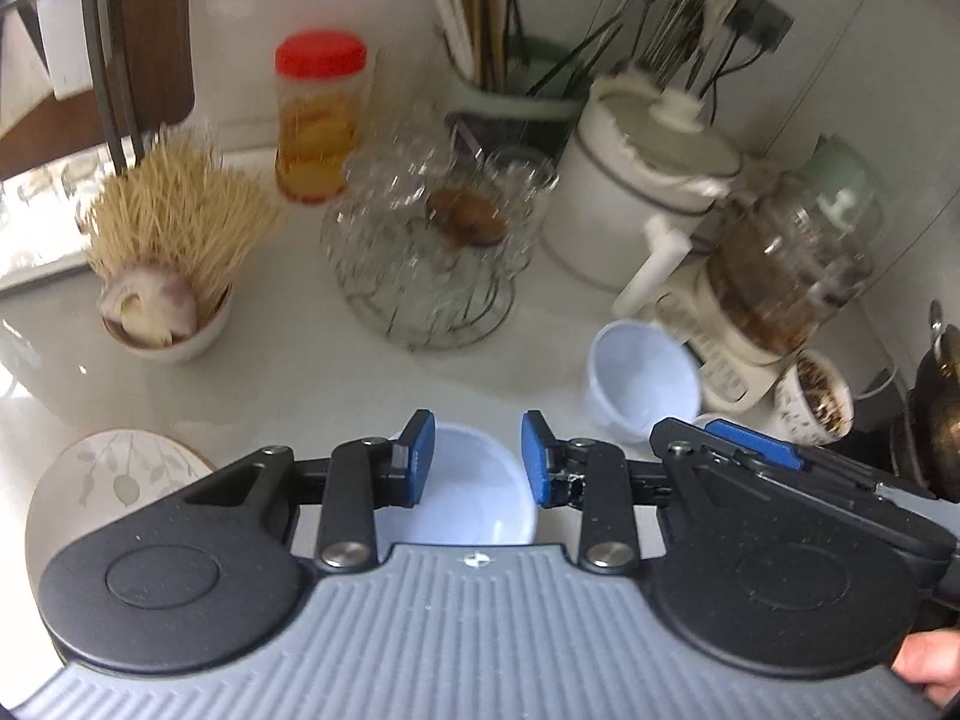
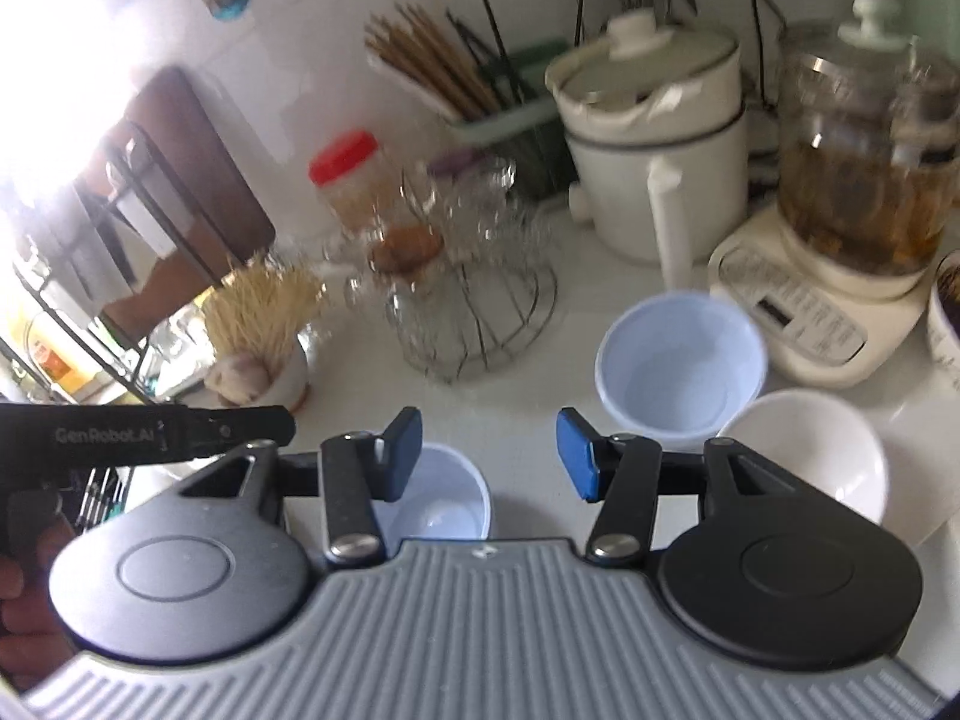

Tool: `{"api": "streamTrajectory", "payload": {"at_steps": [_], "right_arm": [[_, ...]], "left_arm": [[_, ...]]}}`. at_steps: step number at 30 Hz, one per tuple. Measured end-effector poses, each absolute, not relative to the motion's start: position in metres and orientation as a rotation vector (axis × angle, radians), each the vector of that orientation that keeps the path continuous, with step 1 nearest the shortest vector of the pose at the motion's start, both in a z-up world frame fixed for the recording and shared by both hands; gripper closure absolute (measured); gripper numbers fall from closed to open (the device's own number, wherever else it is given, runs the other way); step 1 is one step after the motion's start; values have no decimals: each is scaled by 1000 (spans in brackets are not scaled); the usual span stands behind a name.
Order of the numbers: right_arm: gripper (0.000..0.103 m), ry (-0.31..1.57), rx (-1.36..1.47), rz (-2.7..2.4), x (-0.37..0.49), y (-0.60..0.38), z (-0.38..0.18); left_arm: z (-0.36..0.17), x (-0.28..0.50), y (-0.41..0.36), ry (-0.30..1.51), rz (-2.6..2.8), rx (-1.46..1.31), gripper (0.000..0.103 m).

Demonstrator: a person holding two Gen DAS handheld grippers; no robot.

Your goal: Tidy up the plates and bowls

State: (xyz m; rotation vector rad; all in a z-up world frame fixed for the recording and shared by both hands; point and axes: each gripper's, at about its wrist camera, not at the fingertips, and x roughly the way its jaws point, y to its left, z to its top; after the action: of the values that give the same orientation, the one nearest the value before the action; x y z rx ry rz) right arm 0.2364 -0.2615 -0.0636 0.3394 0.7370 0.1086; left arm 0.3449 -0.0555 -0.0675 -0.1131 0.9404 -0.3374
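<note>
My left gripper is open and empty, held just above a pale blue cup on the white counter. A second pale blue cup stands to its right. A leaf-patterned plate lies at the left. My right gripper is open and empty; the near blue cup sits below its left finger. The far blue cup and a white bowl stand ahead to the right. The right gripper's arm also shows in the left wrist view.
A wire rack of glassware, a toothpick cup, a red-lidded jar, a white pot, a glass kettle on its base, a utensil holder and a mug crowd the back of the counter.
</note>
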Motion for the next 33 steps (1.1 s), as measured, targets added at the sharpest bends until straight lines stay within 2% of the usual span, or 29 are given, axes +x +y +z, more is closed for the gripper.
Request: {"api": "streamTrajectory", "payload": {"at_steps": [12, 23, 33], "right_arm": [[50, 635, 328, 10, 183, -237, -22], [50, 615, 309, -88, 147, -203, -9], [50, 608, 328, -238, 106, -188, -14]], "left_arm": [[-27, 310, -43, 868, -448, -111, 66], [-28, 285, -9, 828, -528, -137, 66], [-43, 263, -3, 880, -637, -93, 66]]}}
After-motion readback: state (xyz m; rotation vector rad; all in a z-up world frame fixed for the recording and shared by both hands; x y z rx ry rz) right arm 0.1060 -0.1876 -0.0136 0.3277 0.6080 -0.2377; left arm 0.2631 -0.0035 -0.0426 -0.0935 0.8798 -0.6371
